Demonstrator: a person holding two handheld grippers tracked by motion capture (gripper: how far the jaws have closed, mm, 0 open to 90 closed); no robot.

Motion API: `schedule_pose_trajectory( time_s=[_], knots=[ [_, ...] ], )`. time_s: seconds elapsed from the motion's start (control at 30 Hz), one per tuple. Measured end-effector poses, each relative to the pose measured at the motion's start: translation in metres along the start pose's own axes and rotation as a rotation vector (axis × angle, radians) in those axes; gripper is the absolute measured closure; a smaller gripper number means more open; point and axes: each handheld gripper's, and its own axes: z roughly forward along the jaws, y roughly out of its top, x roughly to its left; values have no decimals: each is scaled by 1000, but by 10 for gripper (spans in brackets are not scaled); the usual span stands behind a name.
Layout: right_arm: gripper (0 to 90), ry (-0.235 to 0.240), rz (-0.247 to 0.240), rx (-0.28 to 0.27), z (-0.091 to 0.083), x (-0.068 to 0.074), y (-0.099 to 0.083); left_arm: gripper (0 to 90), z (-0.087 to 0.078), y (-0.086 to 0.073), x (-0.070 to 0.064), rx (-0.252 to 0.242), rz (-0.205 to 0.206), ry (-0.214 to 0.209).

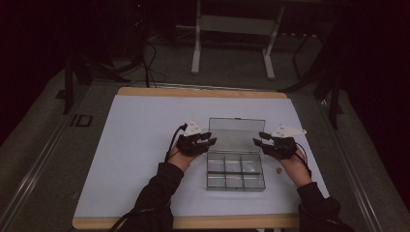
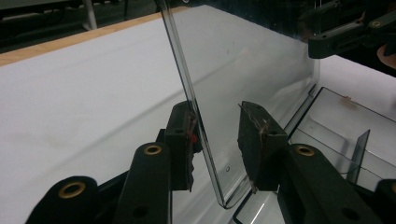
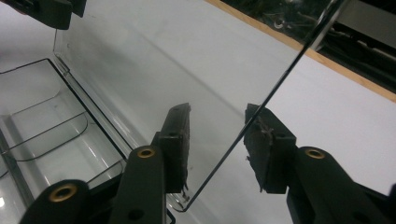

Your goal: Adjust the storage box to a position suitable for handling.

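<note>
Two dark sleeves come in from the near edge of the table [image 1: 121, 145], one per side, each hand carrying one gripper. Between them sits one clear plastic organizer box [image 1: 235, 173], its tray split into six compartments in two rows of three, resting on the white sheet that covers the table. Just right of the tray lies one small brownish speck [image 1: 279, 169], too small to make out. One clear lid [image 1: 237, 129] stands raised from the far edge of the box. Left gripper [image 2: 215, 140] has its jaws spread, straddling the lid's left edge with the pane just beside one pad, not clamped. Right gripper [image 3: 217, 140] is likewise spread around the lid's right edge, the pane passing between the jaws. Beyond the table's wooden far edge, one white frame [image 1: 232, 38] stands on the dim floor.
</note>
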Motion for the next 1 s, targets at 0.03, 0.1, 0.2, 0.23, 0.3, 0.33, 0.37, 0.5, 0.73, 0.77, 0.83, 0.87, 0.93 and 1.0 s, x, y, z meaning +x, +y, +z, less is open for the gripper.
schedule_pose_trajectory(
  time_s=[0.03, 0.1, 0.2, 0.23, 0.3, 0.33, 0.37, 0.5, 0.73, 0.77, 0.83, 0.87, 0.93, 1.0],
  knots=[
    [596, 0, 2, 1, 1, 0, 0, 654, 1, 0, 1, 1, -5, -2],
    [591, 0, 3, 3, 2, -1, 0, 651, 3, 0, 1, 6, -9, -6],
    [576, 0, 18, 12, 4, -1, -1, 598, 5, -1, 1, 16, -18, -10],
    [572, 2, 19, 16, 5, -1, -1, 597, 6, -1, 1, 18, -21, -12],
    [561, -1, 17, 22, 6, -1, -1, 589, 7, -2, 2, 21, -32, -19],
    [556, -1, 18, 27, 6, 0, -1, 589, 8, -2, 2, 23, -33, -17],
    [551, 0, 21, 33, 7, 0, -1, 586, 9, -3, 2, 29, -37, -18],
    [527, 4, 32, 53, 10, 0, -2, 572, 12, -4, 2, 44, -42, -17],
    [503, 15, 57, 75, 14, -2, -3, 553, 17, -5, 2, 68, -70, -11],
    [496, 18, 64, 82, 15, -2, -3, 548, 18, -6, 2, 71, -74, -8],
    [486, 23, 74, 91, 16, -2, -3, 548, 19, -7, 2, 84, -78, -2],
    [486, 23, 74, 91, 16, -2, -3, 548, 19, -7, 2, 84, -78, -2],
    [479, 32, 85, 105, 18, -3, -4, 547, 21, -7, 2, 92, -93, -3],
    [479, 37, 98, 110, 18, -4, -4, 545, 21, -7, 3, 97, -103, -6]
  ],
)
